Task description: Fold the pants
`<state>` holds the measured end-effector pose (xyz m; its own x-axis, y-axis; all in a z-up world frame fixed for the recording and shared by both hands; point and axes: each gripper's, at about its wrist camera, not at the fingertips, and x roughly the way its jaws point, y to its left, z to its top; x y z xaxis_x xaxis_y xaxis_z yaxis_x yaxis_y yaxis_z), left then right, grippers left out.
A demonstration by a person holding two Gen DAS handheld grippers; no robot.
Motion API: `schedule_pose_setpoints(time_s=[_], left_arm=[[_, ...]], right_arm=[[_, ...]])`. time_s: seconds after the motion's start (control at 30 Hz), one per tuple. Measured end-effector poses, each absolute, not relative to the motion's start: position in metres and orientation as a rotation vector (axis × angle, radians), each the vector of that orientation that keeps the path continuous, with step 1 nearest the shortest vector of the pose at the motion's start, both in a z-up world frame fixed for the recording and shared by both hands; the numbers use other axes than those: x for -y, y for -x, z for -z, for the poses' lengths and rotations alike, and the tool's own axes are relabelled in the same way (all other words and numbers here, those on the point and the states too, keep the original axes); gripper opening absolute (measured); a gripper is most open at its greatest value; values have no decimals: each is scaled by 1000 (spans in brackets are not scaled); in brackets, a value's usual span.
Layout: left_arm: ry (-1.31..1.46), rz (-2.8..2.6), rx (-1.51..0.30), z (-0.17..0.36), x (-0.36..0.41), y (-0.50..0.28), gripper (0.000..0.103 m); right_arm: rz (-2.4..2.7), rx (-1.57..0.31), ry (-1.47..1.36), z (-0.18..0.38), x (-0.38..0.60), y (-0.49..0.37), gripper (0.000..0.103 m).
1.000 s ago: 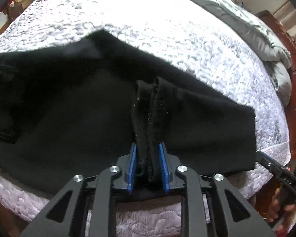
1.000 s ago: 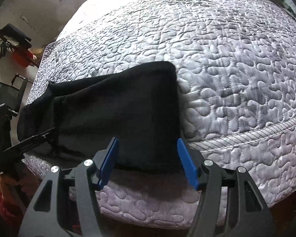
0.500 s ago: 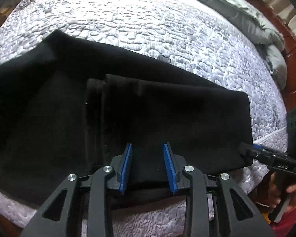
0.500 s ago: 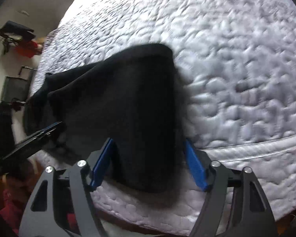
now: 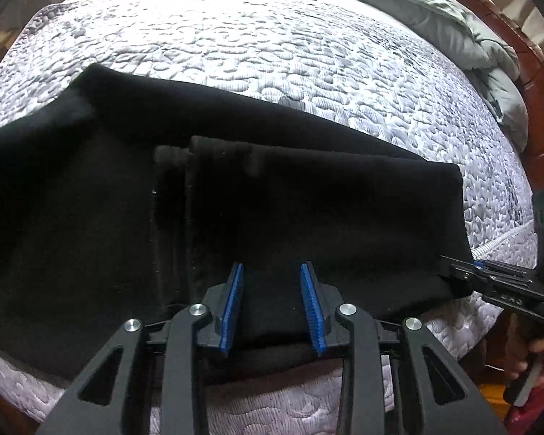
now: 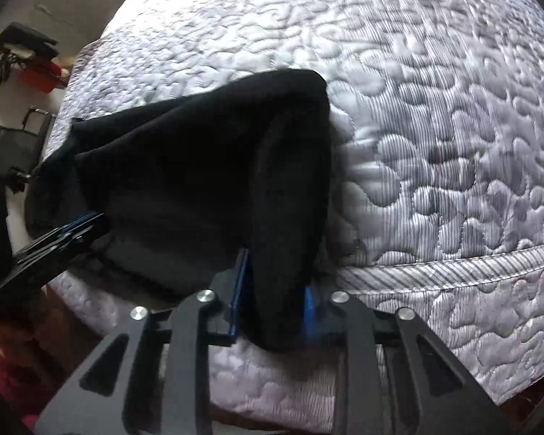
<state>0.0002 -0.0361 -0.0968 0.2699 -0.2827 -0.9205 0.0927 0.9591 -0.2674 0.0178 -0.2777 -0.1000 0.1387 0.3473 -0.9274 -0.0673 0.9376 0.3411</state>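
Black fleece: pants [image 5: 308,210] lie doubled along the near edge of the quilted bed [image 5: 272,47], legs already folded over the seat
Left gripper [image 5: 273,304]: my fingers stand apart, straddling the near hem but pinching nothing
Right gripper [image 6: 275,308]: clamped on the fold's end, bunching it upward; a hold suited to carrying it across
Room: bare quilt beyond; gray blanket [image 5: 453,25] well apart

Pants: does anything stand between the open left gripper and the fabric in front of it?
Nothing visible does. The left gripper sits open right over the black pants on the bed, fabric showing bare between its fingers. The right gripper is shut on the pants' folded end.
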Motion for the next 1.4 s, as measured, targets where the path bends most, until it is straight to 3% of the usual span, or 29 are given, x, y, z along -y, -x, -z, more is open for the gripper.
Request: schedule_pose_setpoints(time_s=[0.1, 0.2, 0.4, 0.47, 0.63, 0.7, 0.8, 1.1, 1.4], left_arm=[[191, 266, -1270, 95, 31, 2, 33], [196, 271, -1264, 90, 28, 5, 37], [185, 234, -1206, 66, 6, 26, 56], [190, 198, -1205, 64, -8, 32, 56], [238, 94, -1226, 65, -62, 46, 60], [240, 51, -1226, 65, -83, 52, 68], [285, -20, -1218, 64, -127, 67, 72], [581, -226, -1152, 71, -270, 81, 72], [650, -226, -1159, 90, -295, 58, 72]], right_arm=[[-305, -1398, -246, 95, 278, -16, 30], [-263, -1371, -191, 77, 279, -10, 47], [-218, -1247, -99, 25, 271, 3, 48], [-262, -1244, -91, 17, 255, 5, 48], [-358, -1299, -14, 30, 191, 2, 50], [-382, -1327, -20, 41, 173, -2, 50], [-382, -1363, -19, 58, 159, -2, 53], [-349, -1390, 13, 78, 144, -6, 62], [-351, -1387, 26, 84, 130, -11, 66]])
